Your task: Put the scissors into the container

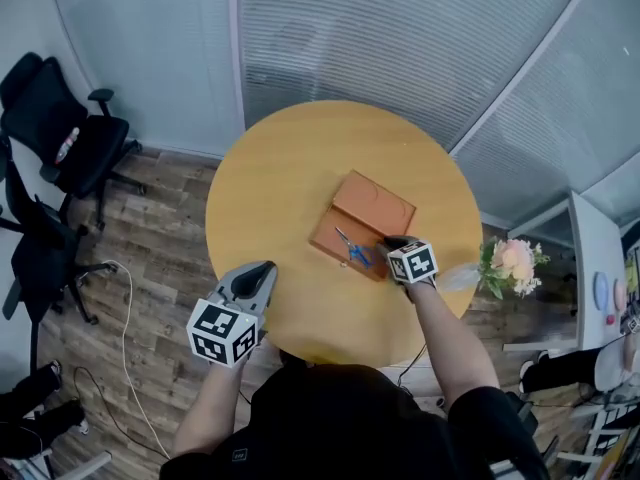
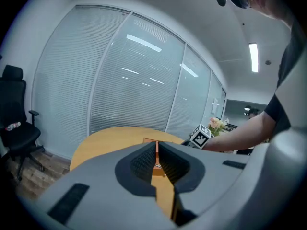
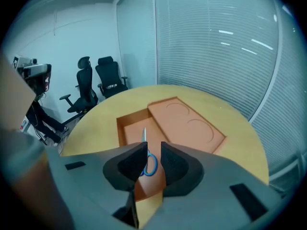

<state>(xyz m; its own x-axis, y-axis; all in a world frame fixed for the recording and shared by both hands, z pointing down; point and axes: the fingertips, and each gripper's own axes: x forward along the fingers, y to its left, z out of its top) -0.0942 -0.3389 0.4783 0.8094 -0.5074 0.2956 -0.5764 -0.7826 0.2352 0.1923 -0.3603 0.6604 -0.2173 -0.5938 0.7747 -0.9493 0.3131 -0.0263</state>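
The scissors (image 1: 352,249), blue-handled, lie flat in the open orange container (image 1: 328,238) on the round wooden table (image 1: 280,168). Its lid (image 1: 375,206) rests against the far side. In the right gripper view the scissors (image 3: 149,165) show through the gap of the jaws, blade pointing away, down in the container (image 3: 128,128). My right gripper (image 1: 388,242) hovers at the container's right edge, open, its pads clear of the handle. My left gripper (image 1: 262,268) is held over the table's near-left edge, shut and empty, pointing towards the container (image 2: 152,157).
A bunch of pink flowers (image 1: 512,261) stands off the table's right side. Black office chairs (image 1: 60,138) are on the wooden floor at the left. Glass walls with blinds run behind the table. The lid (image 3: 187,123) has two round recesses.
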